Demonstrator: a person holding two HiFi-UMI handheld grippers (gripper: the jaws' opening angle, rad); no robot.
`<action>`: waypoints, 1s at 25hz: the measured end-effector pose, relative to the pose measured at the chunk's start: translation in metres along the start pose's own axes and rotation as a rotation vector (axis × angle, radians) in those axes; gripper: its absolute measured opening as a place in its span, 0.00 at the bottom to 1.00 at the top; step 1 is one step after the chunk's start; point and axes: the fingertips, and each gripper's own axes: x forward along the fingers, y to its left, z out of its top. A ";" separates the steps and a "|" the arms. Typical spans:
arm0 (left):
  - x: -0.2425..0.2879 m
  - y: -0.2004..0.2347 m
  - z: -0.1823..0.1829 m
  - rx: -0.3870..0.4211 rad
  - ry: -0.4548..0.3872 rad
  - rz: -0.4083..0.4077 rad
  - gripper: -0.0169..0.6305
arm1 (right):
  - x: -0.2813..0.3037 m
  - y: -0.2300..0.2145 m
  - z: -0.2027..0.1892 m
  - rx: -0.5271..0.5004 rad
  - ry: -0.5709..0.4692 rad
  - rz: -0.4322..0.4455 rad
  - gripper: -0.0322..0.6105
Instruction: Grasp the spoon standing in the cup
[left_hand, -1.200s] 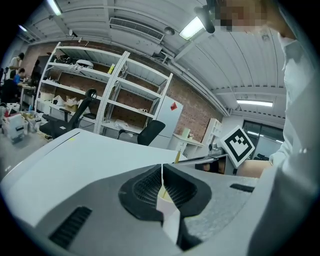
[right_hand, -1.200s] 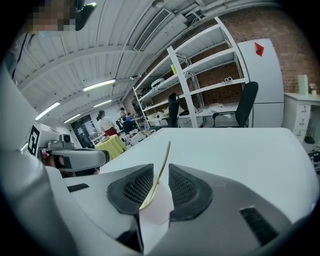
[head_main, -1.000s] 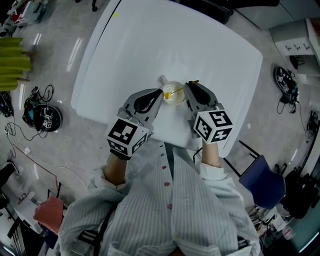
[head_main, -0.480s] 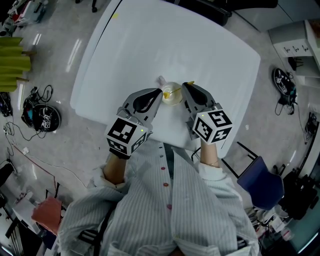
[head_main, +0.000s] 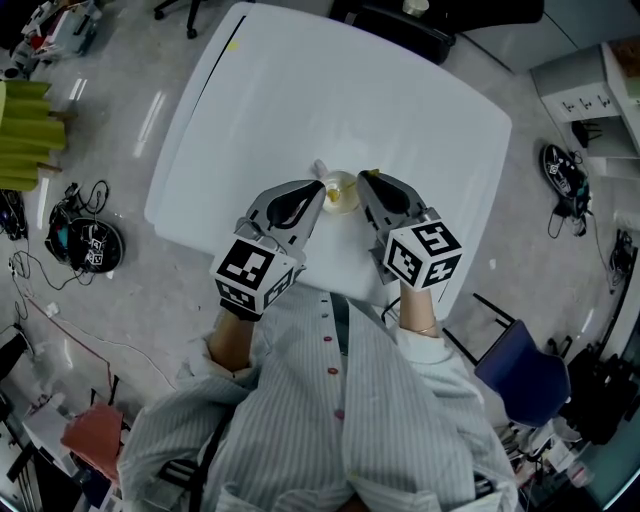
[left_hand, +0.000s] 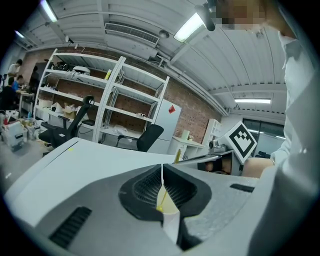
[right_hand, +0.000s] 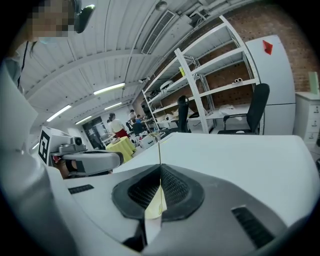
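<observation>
A small pale cup (head_main: 342, 190) stands near the front edge of the white table (head_main: 400, 90). A thin yellow spoon (head_main: 375, 172) leans in it, its handle pointing right. My right gripper (head_main: 362, 180) is shut on the spoon's handle, which shows as a fine line between the closed jaws (right_hand: 160, 150). My left gripper (head_main: 322, 187) is at the cup's left side, shut on the cup's rim, with a thin white edge (left_hand: 162, 172) pinched between its tips. From the left gripper view the spoon (left_hand: 177, 156) and the right gripper (left_hand: 210, 158) show just beyond.
The table's near edge runs just under both grippers. On the floor lie cables and a round black device (head_main: 95, 240) at the left, and a blue chair (head_main: 520, 362) stands at the right. A black office chair (head_main: 400, 25) is at the far side.
The right gripper moved left to the cup and its jaws closed on the spoon handle, hiding most of it. The left gripper stayed by the cup.
</observation>
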 end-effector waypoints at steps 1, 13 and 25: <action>-0.001 -0.001 0.002 0.003 -0.003 0.000 0.05 | -0.001 0.001 0.002 -0.003 -0.003 0.004 0.07; -0.015 -0.017 0.032 0.051 -0.059 0.002 0.05 | -0.027 0.020 0.043 -0.065 -0.070 0.021 0.07; -0.038 -0.034 0.073 0.080 -0.162 -0.033 0.05 | -0.071 0.051 0.088 -0.154 -0.196 0.009 0.07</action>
